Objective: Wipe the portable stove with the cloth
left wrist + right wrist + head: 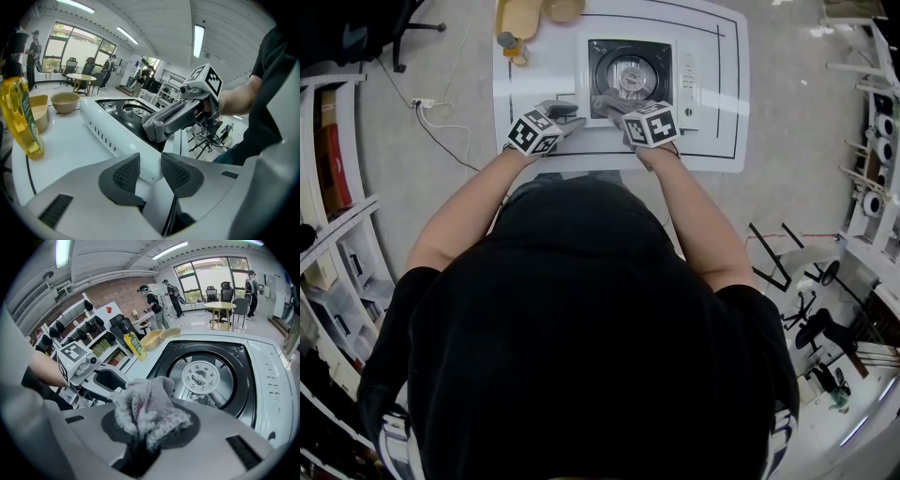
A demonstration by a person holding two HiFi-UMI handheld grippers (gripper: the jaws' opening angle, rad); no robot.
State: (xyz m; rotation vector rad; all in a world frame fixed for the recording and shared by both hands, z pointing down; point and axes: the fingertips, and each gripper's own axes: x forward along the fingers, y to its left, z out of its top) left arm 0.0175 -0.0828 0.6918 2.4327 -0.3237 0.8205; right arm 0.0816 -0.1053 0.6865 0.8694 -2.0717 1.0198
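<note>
Right gripper (150, 430) was clamped on a bunched grey cloth (147, 411). The cloth was held over the front edge of the white stove (274, 376), just short of its round burner (201, 377). Left gripper (144, 169) had its jaws closed on the stove's near corner. The stove stood on a white table (722, 141).
</note>
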